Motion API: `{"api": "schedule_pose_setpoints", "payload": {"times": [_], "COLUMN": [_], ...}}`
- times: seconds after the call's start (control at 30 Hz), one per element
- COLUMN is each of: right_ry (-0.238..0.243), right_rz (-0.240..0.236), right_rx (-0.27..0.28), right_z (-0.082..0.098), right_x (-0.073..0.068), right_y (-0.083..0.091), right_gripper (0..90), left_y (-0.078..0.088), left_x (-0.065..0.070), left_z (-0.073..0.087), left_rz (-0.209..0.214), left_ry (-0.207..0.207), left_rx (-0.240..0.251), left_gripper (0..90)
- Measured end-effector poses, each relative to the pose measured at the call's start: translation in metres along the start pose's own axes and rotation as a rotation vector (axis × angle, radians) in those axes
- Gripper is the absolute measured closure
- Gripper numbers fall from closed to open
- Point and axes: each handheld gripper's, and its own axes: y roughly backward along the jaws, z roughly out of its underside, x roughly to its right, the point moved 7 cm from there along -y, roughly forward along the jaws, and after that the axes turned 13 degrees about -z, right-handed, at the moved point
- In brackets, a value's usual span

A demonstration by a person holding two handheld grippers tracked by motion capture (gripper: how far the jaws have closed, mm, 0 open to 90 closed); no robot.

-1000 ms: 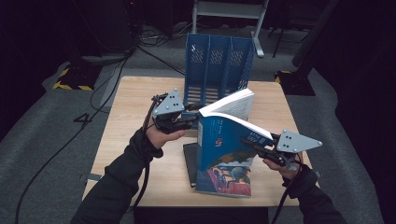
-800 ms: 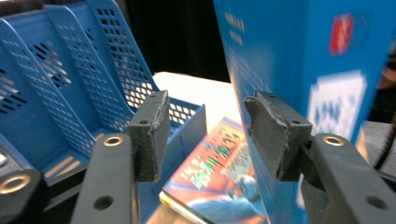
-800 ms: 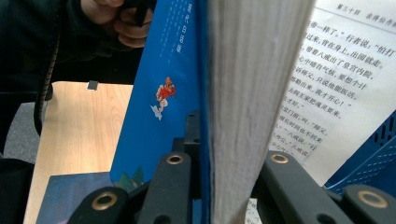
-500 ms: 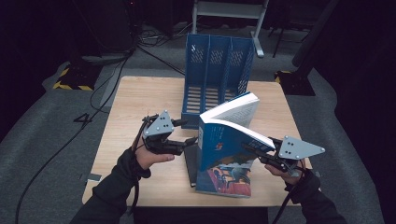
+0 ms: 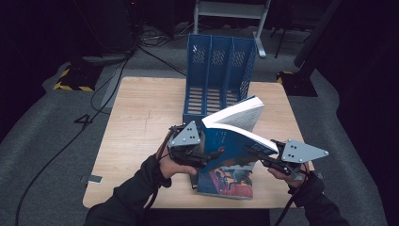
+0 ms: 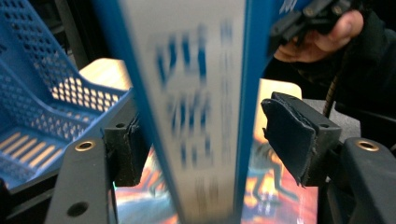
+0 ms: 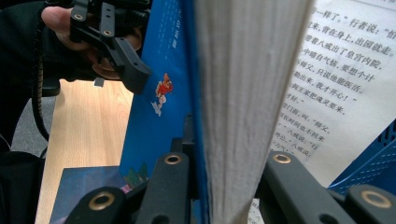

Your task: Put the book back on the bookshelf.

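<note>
My right gripper point(image 5: 256, 153) holds a thick blue book point(image 5: 230, 141) up off the table, tilted and fanned partly open. In the right gripper view the jaws point(image 7: 224, 172) are shut on the book's page block point(image 7: 238, 93) and front cover. My left gripper point(image 5: 206, 157) is at the book's left edge. In the left gripper view its pads point(image 6: 289, 135) straddle the blurred spine point(image 6: 201, 93), and the right pad stands clear of it. Those jaws opened wide and have just been closing a little around the spine.
A second book with a colourful cover point(image 5: 226, 182) lies flat on the wooden table point(image 5: 136, 122) under the raised one. A blue three-slot file holder point(image 5: 219, 70) stands behind, close to the book's top. Bare tabletop lies to the left.
My left gripper let go of the book's upper left edge, dropped down and toward the front, and now has its open jaws around the spine lower down. The right gripper stayed put.
</note>
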Motion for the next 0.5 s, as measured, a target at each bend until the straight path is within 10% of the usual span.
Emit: {"api": "schedule_pose_setpoints", "payload": {"times": [0.5], "right_ry": [-0.045], "right_rz": [0.117], "right_rx": [0.026], "right_z": [0.002], "right_x": [0.015], "right_y": [0.022], "right_gripper": [55.3], "left_y": [0.002], "left_x": [0.001], "left_z": [-0.036], "left_rz": [0.055], "left_ry": [-0.045], "left_rx": [0.106], "left_gripper": [56.5]}}
